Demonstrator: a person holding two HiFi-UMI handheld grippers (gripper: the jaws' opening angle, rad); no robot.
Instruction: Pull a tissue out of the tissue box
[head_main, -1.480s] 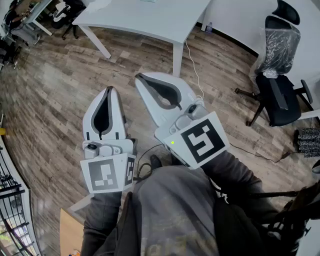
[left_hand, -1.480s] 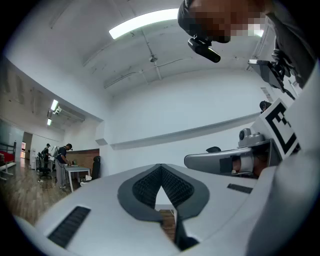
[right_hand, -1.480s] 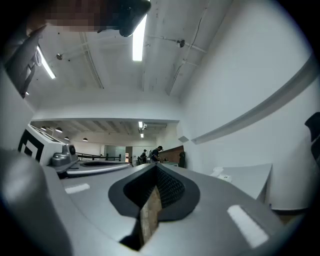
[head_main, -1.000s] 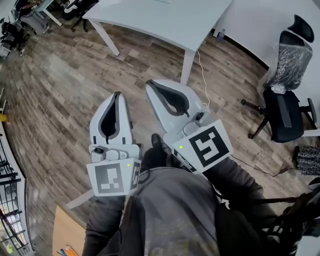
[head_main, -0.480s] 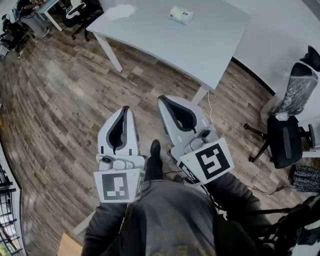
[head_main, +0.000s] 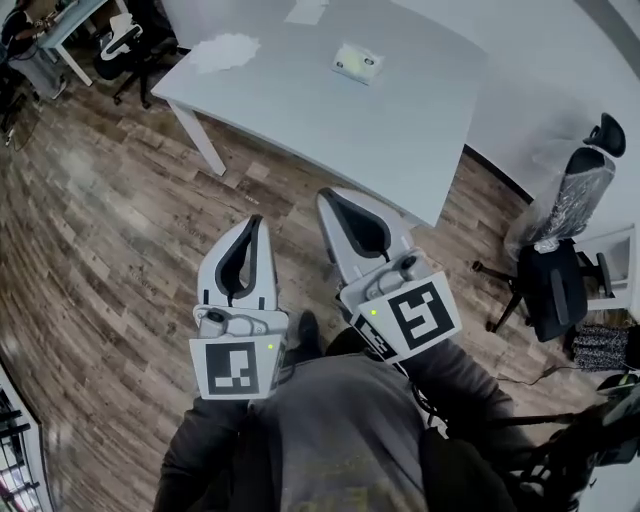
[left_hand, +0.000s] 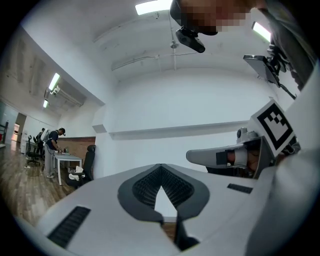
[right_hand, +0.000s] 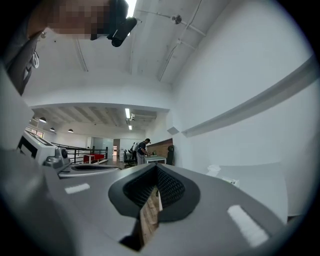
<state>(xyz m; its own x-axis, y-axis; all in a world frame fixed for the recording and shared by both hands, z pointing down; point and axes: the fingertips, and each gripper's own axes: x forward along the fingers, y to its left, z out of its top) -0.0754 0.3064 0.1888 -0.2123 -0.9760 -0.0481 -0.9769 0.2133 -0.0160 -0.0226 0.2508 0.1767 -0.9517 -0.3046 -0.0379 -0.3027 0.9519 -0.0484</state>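
The tissue box (head_main: 357, 62) is a small pale box lying on the far part of the white table (head_main: 400, 130). Both grippers are held close to the person's body, well short of the table. My left gripper (head_main: 255, 222) has its jaws closed together with nothing between them; in the left gripper view its tips (left_hand: 160, 167) meet against a bare wall. My right gripper (head_main: 325, 196) is also shut and empty, its tips (right_hand: 156, 168) pointing up past the table edge.
A crumpled white tissue (head_main: 225, 50) and a paper sheet (head_main: 305, 12) lie on the table. A black office chair (head_main: 560, 275) stands to the right, another chair (head_main: 125, 40) at the far left. A cable runs on the wooden floor (head_main: 100, 230).
The person has walked toward the table, so it and the tissue box have come into the head view. Both grippers stay shut in front of the body.
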